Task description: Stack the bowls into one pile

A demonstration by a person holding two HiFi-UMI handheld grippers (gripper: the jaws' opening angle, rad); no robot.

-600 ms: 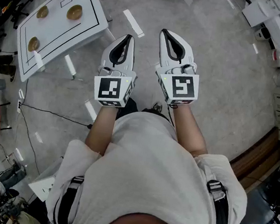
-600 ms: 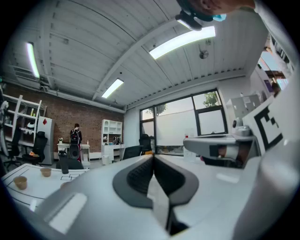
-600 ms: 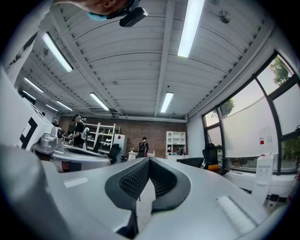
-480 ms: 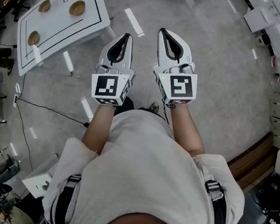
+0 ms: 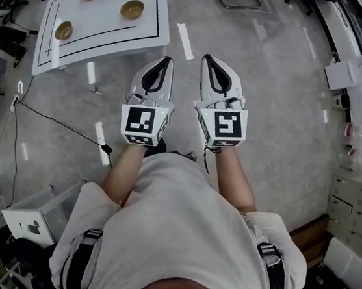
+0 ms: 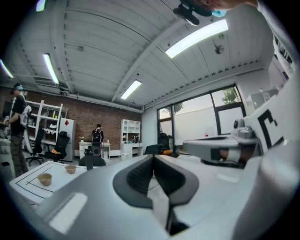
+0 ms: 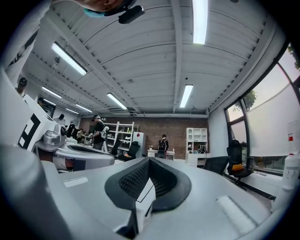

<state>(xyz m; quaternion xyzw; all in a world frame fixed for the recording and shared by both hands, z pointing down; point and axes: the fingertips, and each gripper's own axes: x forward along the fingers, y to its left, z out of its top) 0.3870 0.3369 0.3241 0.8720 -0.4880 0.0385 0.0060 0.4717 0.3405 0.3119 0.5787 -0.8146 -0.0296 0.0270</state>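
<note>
Well apart from the white table (image 5: 100,26) bearing three separate bowls (image 5: 132,9), left gripper (image 5: 169,60) and right gripper (image 5: 207,57) side by side, level; both jaws closed, empty

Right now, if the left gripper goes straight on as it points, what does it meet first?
Nothing near. The left gripper, shut and empty, points level past the right side of the white table, missing the bowls. Far ahead stands a dark chair, likely first, depth unclear.
</note>
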